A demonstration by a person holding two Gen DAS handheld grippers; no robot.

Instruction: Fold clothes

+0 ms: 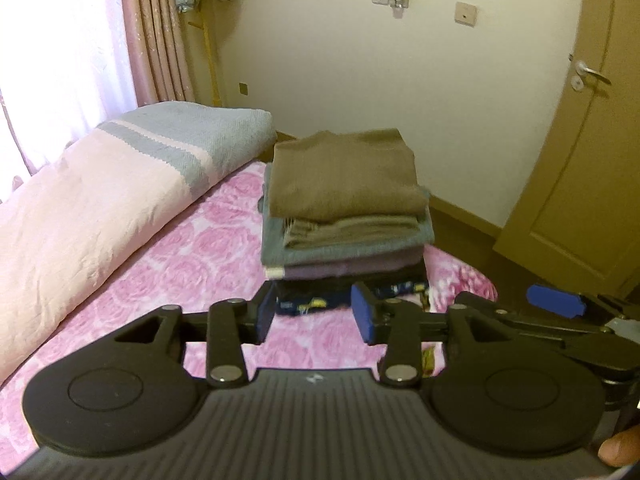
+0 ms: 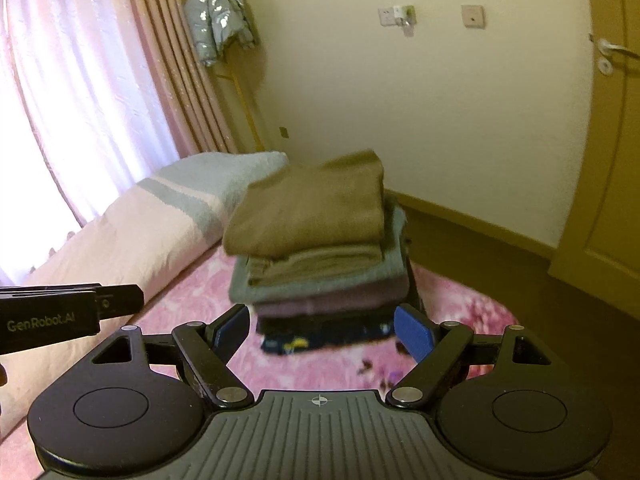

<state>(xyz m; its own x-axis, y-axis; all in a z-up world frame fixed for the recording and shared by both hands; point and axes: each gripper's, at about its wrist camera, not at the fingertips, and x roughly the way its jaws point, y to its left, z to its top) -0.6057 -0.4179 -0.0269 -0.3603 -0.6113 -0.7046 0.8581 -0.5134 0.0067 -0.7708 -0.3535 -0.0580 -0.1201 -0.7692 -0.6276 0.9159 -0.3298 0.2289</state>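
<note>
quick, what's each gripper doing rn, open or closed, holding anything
Left gripper: open, holding nothing.
Right gripper: open, holding nothing.

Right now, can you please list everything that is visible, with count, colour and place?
folded clothes: one stack, brown on top, then olive, grey-blue, mauve, dark printed at bottom; on the bed, ahead of both grippers
bed cover: one, pink rose pattern; under the stack
quilt: one, pale pink; left on the bed
blanket: one, grey-blue; far end of the quilt
curtain: pink; left wall
jacket: one, silver; hanging beside the curtain
door: one, tan; right
left hand-held gripper: black, blue pads; open, empty
right hand-held gripper: same; open, empty
</note>
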